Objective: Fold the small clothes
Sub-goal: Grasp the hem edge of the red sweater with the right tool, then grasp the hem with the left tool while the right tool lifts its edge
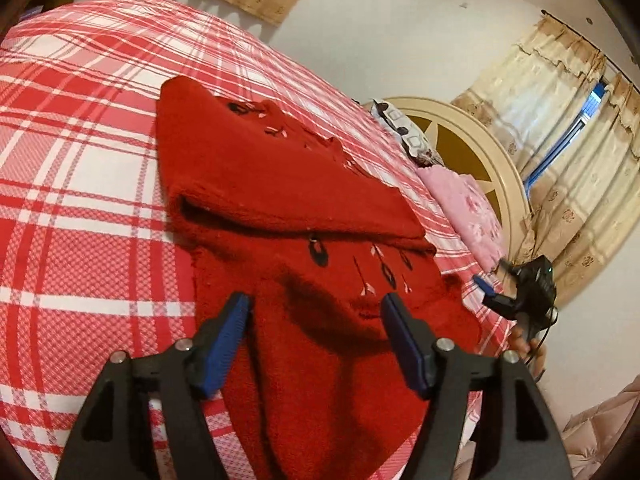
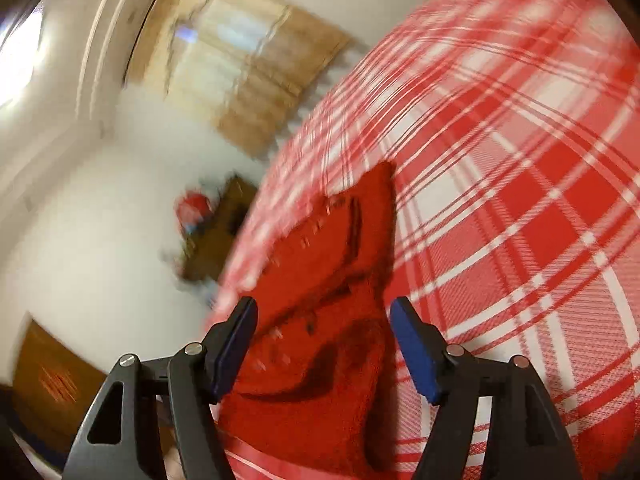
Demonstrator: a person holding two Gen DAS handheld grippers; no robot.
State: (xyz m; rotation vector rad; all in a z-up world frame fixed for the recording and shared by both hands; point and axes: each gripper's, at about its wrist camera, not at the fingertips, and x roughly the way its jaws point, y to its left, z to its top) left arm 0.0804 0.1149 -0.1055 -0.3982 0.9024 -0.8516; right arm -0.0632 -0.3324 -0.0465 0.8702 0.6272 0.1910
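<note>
The headboard (image 1: 472, 152), a pink pillow (image 1: 468, 204) and the curtained window (image 1: 568, 128) are shown only in the left wrist view, where the right gripper (image 1: 494, 280) is also seen at the bed's far edge, held in a hand (image 1: 528, 344). In the blurred right wrist view, a wooden door (image 2: 248, 80) and brown furniture (image 2: 216, 232) beside the bed are shown instead. The left gripper (image 1: 316, 312) is held with its jaws wide apart above the garment; nothing is clamped. The right gripper (image 2: 324, 316) is likewise spread wide, with cloth lying below the gap but not pinched. The red fleece garment (image 1: 280, 208), marked with small dark and pale motifs, is laid on the red plaid bedspread (image 1: 80, 184), its upper part folded over the lower.
</note>
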